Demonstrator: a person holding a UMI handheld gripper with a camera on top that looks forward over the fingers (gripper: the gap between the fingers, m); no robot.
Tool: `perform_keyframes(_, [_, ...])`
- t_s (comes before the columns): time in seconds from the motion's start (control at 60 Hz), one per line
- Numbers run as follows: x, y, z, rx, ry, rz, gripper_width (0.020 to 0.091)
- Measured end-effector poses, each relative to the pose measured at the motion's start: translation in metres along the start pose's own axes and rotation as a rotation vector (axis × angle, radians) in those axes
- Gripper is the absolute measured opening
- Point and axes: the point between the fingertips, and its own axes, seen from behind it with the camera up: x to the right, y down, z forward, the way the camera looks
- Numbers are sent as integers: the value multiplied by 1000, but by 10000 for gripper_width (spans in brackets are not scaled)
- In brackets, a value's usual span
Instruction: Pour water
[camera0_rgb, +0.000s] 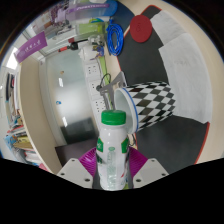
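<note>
A white plastic bottle (113, 150) with a green label and a white cap stands upright between my fingers, held up off any surface. My gripper (113, 170) is shut on the bottle, both purple pads (88, 160) pressing its sides. Its cap reaches up in front of the checkered cloth. No cup or other vessel for water shows in this view.
A table draped in a black-and-white checkered cloth (152, 100) lies beyond the bottle, with a red round object (142, 28) farther off. A white power strip (96, 82) and cables sit near blue scissors (116, 38). Cluttered shelves (22, 130) line the side.
</note>
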Motion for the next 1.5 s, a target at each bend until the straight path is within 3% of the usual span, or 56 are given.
perform_keyframes(0.167, [-32, 6, -10, -22, -15, -137, 404])
perform_keyframes(0.35, [-111, -12, -36, 24, -26, -706, 404])
perform_keyframes(0.45, [-140, -54, -48, 153, 45, -1124, 415])
perform_keyframes(0.567, [-176, -134, -71, 451, 150, -1507, 428])
perform_keyframes(0.667, [-177, -172, -80, 522, 260, -1664, 429])
perform_keyframes(0.833, [-124, -234, -70, 511, 440, -1785, 427])
perform_keyframes(0.95, [-89, -265, -62, 506, 497, -1754, 428])
perform_keyframes(1.083, [-63, -290, -60, 524, 529, -1721, 428])
perform_keyframes(1.233, [-44, -296, -55, 529, 477, -1671, 444])
perform_keyframes(1.433, [-41, -293, -63, 535, 448, -1657, 536])
perform_keyframes(1.5, [-28, -292, -60, 478, 488, -1640, 607])
